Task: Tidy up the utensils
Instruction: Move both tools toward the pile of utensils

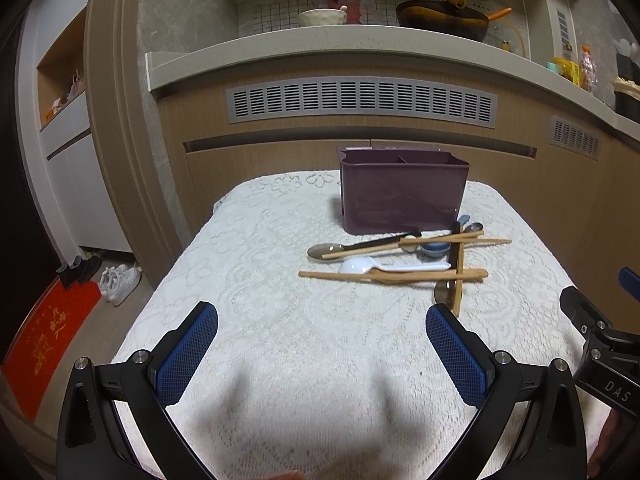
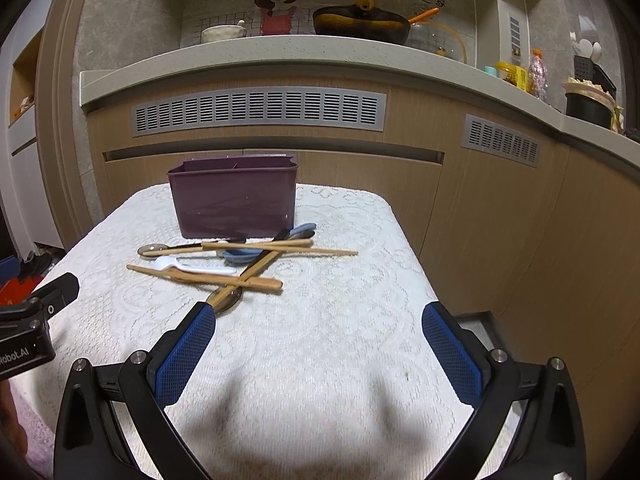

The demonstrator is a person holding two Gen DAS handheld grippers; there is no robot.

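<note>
Purple caddy (image 1: pixel 404 196); white lace cloth (image 1: pixel 280 320); blue-padded tool (image 1: pixel 322 316).

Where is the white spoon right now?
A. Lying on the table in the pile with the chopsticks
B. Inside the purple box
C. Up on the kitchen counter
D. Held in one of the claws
A: the white spoon lies flat on the lace tablecloth among the chopsticks, in front of the purple box, and both the left claw and the right claw are open and hold nothing.

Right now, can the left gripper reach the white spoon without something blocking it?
Probably yes. The left gripper is open, only bare cloth lies before the white spoon, though a chopstick crosses its handle.
</note>
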